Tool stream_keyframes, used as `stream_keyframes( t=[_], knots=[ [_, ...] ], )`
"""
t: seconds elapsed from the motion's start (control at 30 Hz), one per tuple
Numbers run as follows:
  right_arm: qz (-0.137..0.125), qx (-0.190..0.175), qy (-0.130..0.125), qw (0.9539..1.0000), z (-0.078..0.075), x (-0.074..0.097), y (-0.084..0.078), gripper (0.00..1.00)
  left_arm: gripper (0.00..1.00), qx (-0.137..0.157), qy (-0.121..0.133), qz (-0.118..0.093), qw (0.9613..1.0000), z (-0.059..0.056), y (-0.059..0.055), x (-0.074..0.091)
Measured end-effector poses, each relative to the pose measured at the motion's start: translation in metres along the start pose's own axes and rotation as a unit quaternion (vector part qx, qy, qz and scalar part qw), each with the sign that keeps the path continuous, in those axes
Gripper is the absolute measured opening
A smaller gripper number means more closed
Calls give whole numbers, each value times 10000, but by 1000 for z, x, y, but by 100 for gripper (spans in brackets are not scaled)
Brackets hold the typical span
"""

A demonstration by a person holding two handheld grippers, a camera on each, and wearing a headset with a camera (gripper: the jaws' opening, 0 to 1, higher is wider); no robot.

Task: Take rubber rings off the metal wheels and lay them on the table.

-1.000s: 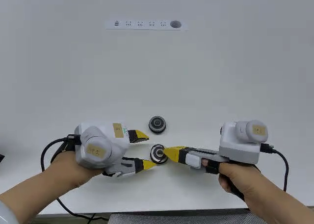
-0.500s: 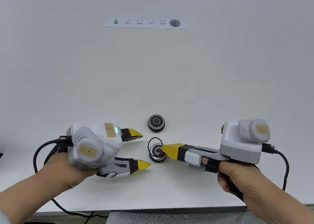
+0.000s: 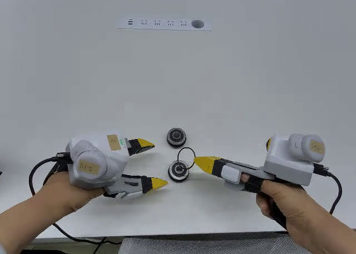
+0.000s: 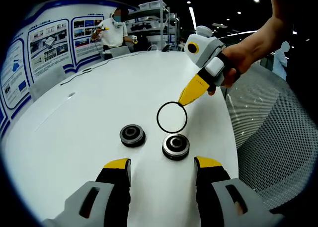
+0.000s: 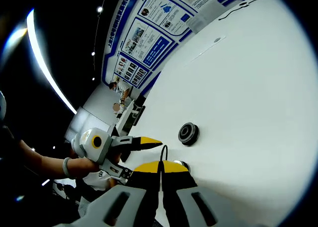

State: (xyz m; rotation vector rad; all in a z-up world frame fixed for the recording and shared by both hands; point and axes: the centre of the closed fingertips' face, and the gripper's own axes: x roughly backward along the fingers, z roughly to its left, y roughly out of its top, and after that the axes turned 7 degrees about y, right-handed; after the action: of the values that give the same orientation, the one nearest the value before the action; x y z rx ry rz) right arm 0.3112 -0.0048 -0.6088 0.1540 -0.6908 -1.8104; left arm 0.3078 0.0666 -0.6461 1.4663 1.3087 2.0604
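Rubber ring (image 4: pixel 157 117) pinched in right gripper (image 3: pixel 196 159) fingers above near wheel (image 3: pixel 178 171), left gripper (image 3: pixel 158 164) fingers spread at its nine o'clock: best lowered flat onto tabletop (image 3: pixel 233 98) at three o'clock.

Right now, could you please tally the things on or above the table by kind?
Metal wheels: 2, the far wheel and the near wheel
Rubber rings off a wheel: 1, the loose rubber ring, pinched in the shut jaws of the right gripper
Power strips: 1, the power strip
Total: 4
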Motion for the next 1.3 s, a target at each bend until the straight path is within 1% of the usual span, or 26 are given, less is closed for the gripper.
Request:
stream_keyframes(
  t=[0.13, 0.3, 0.4, 0.43, 0.53, 0.67, 0.83, 0.87, 1.07, 1.17, 1.23, 1.3],
  knots=[
    [-181, -60, -113, 9998, -9, 9, 9, 2, 54, 57, 34, 23, 10000, 1, -3, 2],
    [-406, -209, -323, 9984, -25, 20, 17, 2, 55, 194, 80, -59, 9998, 3, -2, 5],
    [-496, -316, -436, 9973, -31, 25, 19, 2, 55, 226, 112, -61, 9997, 5, -2, 6],
    [-516, -336, -482, 9969, -36, 27, 19, 2, 54, 241, 114, -49, 9996, 6, -3, 6],
    [-613, -474, -550, 9955, -44, 31, 21, 2, 54, 266, 121, -56, 9996, 6, -2, 7],
    [-677, -628, -580, 9940, -51, 32, 22, 2, 54, 272, 130, -77, 9995, 6, -1, 7],
    [-595, -688, -731, 9932, -55, 28, 17, 2, 54, 264, 150, -76, 9995, 7, -2, 7],
    [-561, -681, -779, 9931, -58, 30, 16, 2, 54, 285, 142, -77, 9995, 7, -1, 7],
    [-466, -593, -955, 9926, -63, 29, 14, 2, 53, 265, 151, -49, 9995, 7, -1, 7],
    [-375, -448, -1078, 9925, -66, 30, 13, 2, 53, 277, 150, -50, 9995, 8, -1, 7],
    [-263, -292, -1170, 9924, -69, 30, 11, 2, 53, 270, 136, -39, 9995, 7, -1, 7],
    [-89, -88, -1323, 9911, -73, 32, 8, 2, 53, 265, 134, -45, 9995, 7, -1, 7]
  ],
)
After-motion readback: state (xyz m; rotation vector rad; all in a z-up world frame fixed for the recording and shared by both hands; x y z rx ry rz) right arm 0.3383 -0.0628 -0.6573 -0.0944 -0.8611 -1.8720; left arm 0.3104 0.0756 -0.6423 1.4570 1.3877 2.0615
